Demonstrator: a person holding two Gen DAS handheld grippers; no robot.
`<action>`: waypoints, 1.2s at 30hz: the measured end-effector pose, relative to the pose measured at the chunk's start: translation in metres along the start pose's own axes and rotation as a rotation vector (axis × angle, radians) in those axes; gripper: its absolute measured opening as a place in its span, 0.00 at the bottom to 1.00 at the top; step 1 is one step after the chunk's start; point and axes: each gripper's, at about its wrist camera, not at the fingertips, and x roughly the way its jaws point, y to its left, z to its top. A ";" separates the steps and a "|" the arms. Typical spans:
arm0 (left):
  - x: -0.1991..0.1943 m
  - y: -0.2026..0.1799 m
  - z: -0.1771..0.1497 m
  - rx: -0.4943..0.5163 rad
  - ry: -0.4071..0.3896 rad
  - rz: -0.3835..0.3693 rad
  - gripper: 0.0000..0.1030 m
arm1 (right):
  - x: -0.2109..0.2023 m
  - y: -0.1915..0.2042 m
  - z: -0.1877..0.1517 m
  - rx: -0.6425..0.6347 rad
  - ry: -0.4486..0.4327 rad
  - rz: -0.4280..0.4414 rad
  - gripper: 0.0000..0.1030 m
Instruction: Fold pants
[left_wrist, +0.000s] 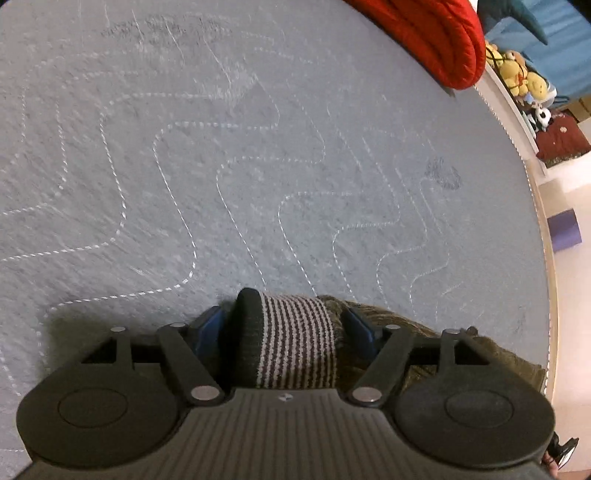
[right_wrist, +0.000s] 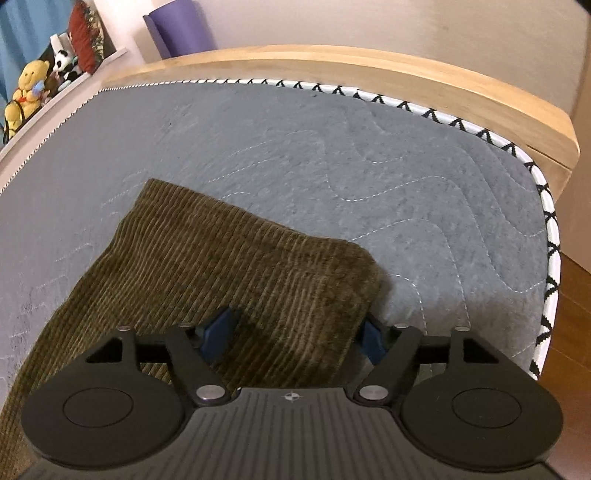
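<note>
The pants are olive-brown corduroy with a black-and-grey striped knit band. In the left wrist view my left gripper (left_wrist: 286, 325) is shut on the striped band (left_wrist: 295, 339), with corduroy (left_wrist: 424, 332) trailing to the right over the grey quilted mattress (left_wrist: 258, 166). In the right wrist view my right gripper (right_wrist: 295, 332) has its blue fingers (right_wrist: 218, 332) on both sides of a wide fold of corduroy pants (right_wrist: 240, 266), which lies on the mattress (right_wrist: 332, 166) and runs off to the lower left.
A red duvet (left_wrist: 436, 33) lies at the far corner of the mattress. Plush toys (left_wrist: 517, 74) sit on a white ledge beside the bed, also seen in the right wrist view (right_wrist: 29, 88). A wooden bed frame (right_wrist: 369, 70) borders the mattress. A purple roll (right_wrist: 181, 29) stands behind it.
</note>
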 end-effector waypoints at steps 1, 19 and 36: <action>0.001 -0.001 0.000 0.017 -0.001 0.003 0.73 | 0.000 0.001 0.000 -0.003 0.000 -0.003 0.76; -0.035 -0.016 0.006 0.098 -0.270 0.172 0.53 | -0.011 0.014 -0.009 0.128 -0.011 0.030 0.18; -0.003 -0.061 -0.031 0.428 -0.168 0.304 0.15 | -0.012 -0.029 -0.003 0.245 0.019 0.096 0.27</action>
